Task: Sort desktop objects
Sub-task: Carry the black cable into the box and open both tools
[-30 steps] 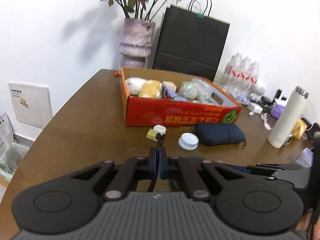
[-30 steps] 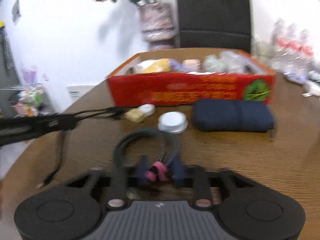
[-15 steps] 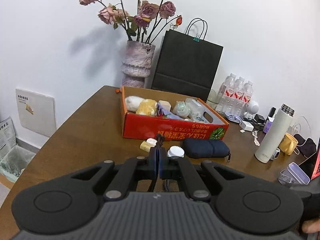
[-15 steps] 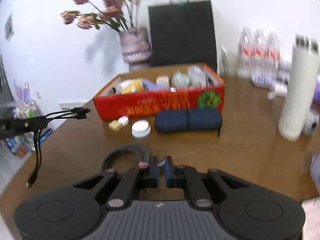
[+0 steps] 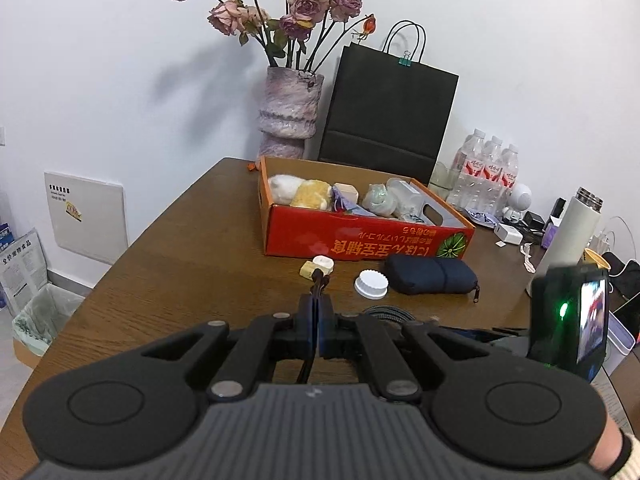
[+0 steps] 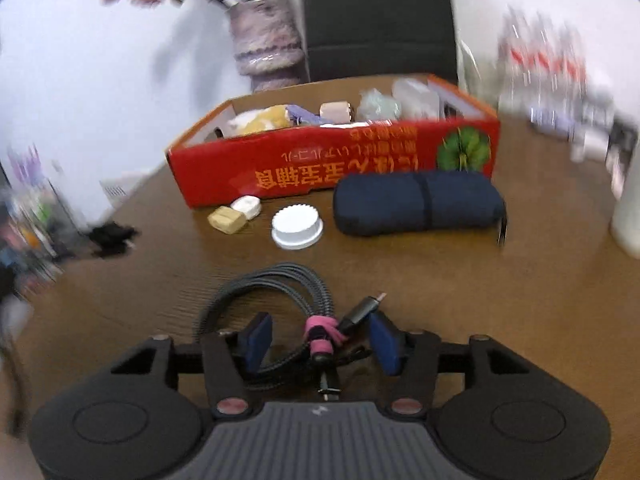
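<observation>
Red box (image 6: 320,168) with yellow lettering, navy pouch (image 6: 416,204), white cap (image 6: 296,226), grey braided cable (image 6: 288,284) with seemingly pink tie

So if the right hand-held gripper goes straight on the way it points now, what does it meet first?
Probably the coiled cable with its pink tie, already lying between the opening jaws of the right hand-held gripper. Beyond it stands the white cap; depth is unclear.

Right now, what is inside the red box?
The red box holds a white fluffy item, a yellow one, a beige block and clear wrapped things. Whatever lies beneath them is covered.
</observation>
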